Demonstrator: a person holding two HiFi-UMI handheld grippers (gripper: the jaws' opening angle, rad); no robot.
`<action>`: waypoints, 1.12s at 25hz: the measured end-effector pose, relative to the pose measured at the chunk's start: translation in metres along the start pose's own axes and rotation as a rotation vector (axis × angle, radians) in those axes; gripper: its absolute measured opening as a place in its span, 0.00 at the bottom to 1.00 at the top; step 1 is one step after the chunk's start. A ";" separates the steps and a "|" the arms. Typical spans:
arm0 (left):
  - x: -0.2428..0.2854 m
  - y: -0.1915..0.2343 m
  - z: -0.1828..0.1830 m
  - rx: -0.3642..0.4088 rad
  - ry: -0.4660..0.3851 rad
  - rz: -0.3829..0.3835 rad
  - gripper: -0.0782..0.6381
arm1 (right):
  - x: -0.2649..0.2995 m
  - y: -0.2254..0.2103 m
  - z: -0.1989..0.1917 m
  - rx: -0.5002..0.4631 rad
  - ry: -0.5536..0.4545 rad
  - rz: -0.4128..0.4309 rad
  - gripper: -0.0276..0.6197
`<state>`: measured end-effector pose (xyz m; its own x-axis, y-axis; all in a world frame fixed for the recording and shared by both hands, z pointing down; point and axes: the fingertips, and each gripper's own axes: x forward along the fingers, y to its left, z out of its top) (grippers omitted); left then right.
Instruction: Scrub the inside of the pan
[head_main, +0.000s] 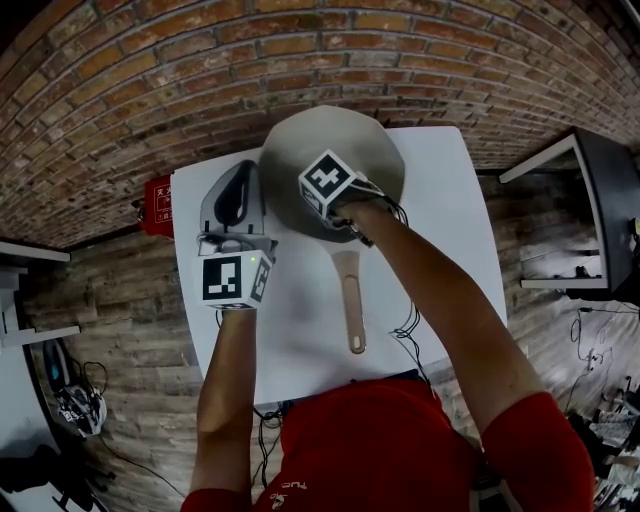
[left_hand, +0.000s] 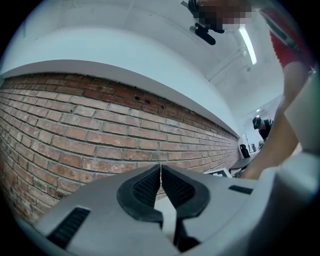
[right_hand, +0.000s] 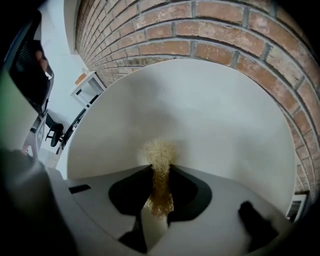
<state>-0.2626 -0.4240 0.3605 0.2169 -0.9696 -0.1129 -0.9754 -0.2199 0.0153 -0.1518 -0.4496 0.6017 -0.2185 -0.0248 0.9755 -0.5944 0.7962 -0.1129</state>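
The grey pan (head_main: 385, 150) lies at the far side of the white table (head_main: 450, 230), its beige handle (head_main: 351, 300) pointing back toward me. My right gripper (right_hand: 159, 167) is shut on a tan fibrous scrub pad (right_hand: 159, 155), whose tip presses on the pan's pale inside (right_hand: 210, 115). In the head view its marker cube (head_main: 330, 183) sits over the pan's near left part and hides the pad. Left of the pan, my left gripper (head_main: 240, 178) is over the table, not touching the pan. Its jaws (left_hand: 160, 170) are shut on nothing and point at the brick wall.
A brick wall (head_main: 200, 70) runs right behind the table. A red box (head_main: 157, 205) sits at the table's left edge. Cables (head_main: 408, 325) hang at the near right side. A dark desk (head_main: 600, 200) stands to the right.
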 end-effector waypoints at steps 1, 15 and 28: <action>0.000 -0.001 -0.001 0.002 0.002 -0.004 0.14 | -0.002 -0.005 -0.004 0.007 0.009 -0.015 0.18; 0.005 -0.025 0.001 0.038 0.046 -0.033 0.14 | -0.064 -0.033 0.000 0.027 -0.234 -0.106 0.18; -0.008 -0.076 0.053 0.007 0.009 -0.054 0.14 | -0.253 0.028 -0.004 0.000 -1.162 0.006 0.18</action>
<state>-0.1919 -0.3937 0.3078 0.2694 -0.9574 -0.1042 -0.9625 -0.2711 0.0027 -0.1104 -0.4182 0.3528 -0.7999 -0.5606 0.2142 -0.5908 0.7982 -0.1174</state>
